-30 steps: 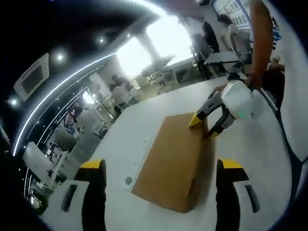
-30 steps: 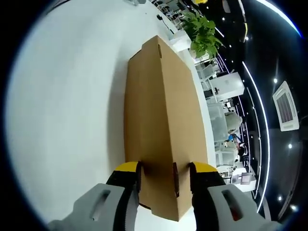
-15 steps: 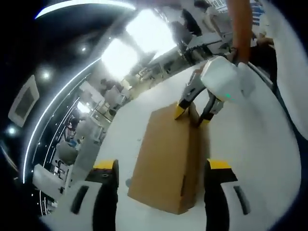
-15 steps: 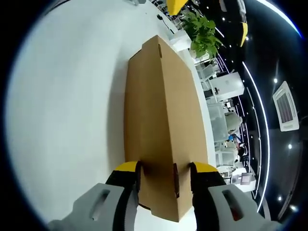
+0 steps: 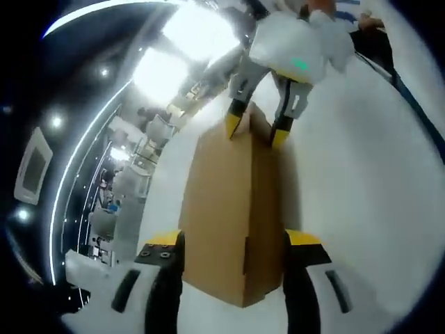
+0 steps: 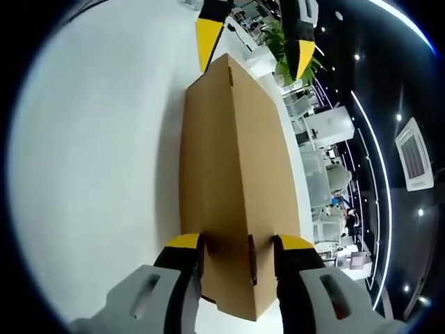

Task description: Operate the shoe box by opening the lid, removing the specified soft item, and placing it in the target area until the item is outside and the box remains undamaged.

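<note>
The shoe box [image 5: 236, 209] lies shut on the white table [image 6: 90, 153]; the right gripper [image 6: 227, 252] straddles one end, jaws touching its sides; the left gripper [image 5: 229, 243] stands spread at the other; lift the lid evenly, gently, avoiding creases.

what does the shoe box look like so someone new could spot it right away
Find the wide white table. The shoe box lies on it, a long plain brown cardboard box with its lid closed. It is the one brown thing on the white top, with the right gripper at one end and the left gripper at the other, yellow-tipped jaws either side of each end.
</note>
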### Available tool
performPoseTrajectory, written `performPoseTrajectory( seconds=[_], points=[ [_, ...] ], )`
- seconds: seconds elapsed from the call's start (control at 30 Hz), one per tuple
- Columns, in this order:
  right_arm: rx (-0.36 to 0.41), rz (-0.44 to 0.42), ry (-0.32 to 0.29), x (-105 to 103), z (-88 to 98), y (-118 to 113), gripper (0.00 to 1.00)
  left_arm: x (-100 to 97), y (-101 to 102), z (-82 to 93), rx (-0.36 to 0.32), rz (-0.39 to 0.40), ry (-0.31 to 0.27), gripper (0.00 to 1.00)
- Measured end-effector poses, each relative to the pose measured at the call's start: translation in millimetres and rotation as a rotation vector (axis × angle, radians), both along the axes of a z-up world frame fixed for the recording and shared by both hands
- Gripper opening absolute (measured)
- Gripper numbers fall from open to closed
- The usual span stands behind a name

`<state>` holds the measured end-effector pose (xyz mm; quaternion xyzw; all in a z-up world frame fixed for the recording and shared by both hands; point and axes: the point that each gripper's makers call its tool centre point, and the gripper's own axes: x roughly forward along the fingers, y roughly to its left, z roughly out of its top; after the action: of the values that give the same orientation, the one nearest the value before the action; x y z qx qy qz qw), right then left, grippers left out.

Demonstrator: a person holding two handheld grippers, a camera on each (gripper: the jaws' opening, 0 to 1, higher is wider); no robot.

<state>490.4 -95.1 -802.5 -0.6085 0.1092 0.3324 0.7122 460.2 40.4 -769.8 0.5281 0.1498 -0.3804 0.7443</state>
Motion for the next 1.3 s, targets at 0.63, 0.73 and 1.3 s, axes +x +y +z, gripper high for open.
performPoseTrajectory(
  seconds=[0.63,0.73,1.3],
  points=[
    [0.005,0.001,0.007,1.0,-1.1,0.3,0.38,7.9,19.6,-35.3,0.131,0.084,0.002,0.50],
    [0.005,-0.007,0.007,0.3,-0.5,1.0,0.38,6.7,18.8,-37.7,0.136,0.082,-0.018,0.51],
    [0.015,-0.004,0.011,-0.5,0.0,2.1,0.38,13.3,19.5,-40.5,0.218,0.119,-0.132,0.47]
  ],
)
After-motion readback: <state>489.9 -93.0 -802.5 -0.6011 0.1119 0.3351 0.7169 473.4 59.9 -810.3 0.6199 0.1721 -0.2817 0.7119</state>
